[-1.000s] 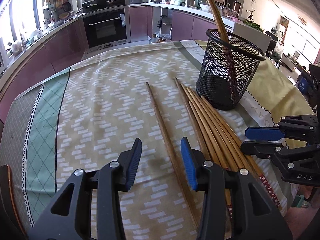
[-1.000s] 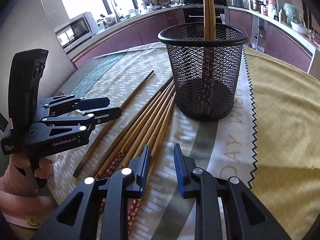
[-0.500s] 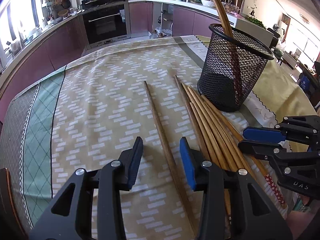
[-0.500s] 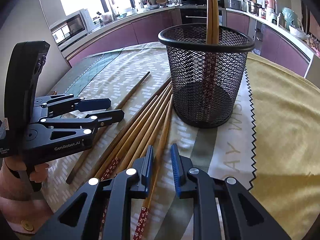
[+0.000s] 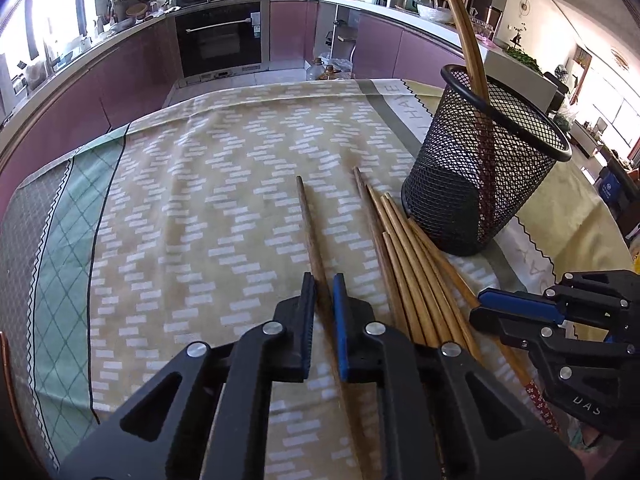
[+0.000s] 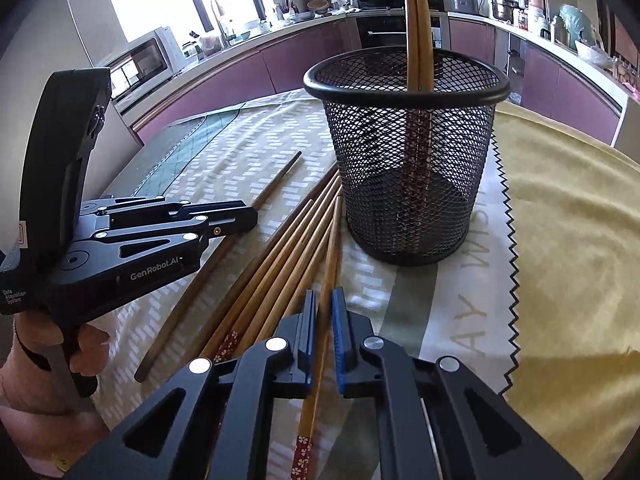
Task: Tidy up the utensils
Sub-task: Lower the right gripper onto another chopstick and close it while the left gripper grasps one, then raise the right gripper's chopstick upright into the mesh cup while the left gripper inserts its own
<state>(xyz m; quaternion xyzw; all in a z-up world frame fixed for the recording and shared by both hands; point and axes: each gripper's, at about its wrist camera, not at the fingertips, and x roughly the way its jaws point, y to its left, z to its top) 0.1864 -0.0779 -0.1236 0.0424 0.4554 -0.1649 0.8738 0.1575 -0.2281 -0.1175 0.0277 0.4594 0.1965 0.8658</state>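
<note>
1. The left claw [image 5: 324,292] is drawn narrow around the dark chopstick [image 5: 309,224], which lies alone on the patterned cloth [image 5: 192,208] of the worktop and runs straight ahead of the claw, its tip well beyond the pads. Whether the pads actually bite the wood or only flank it I cannot tell.
2. Just to the right of that claw lies the bundle of light chopsticks [image 5: 404,264], side by side and fanning forward toward the foot of the mesh holder [image 5: 480,176].
3. The right claw [image 6: 323,312] is pinched down on one light chopstick [image 6: 329,264] at the right edge of the bundle; the flowered red end [image 6: 301,450] sticks out behind the pads (toward the person).
4. The holder stands ahead and slightly right of the right claw, with two chopsticks [image 6: 418,20] already leaning inside it.
5. Risks, as I judge them:
   - Both grips sit far from the stick's middle, so a lifted stick may swing or twist in the pads.
   - The right claw's stick touches its neighbours; lifting it could drag or roll them.
   - Two long sticks heading for one rim could cross, or knock the light holder over.
   - The claws are near each other and may collide.
</note>
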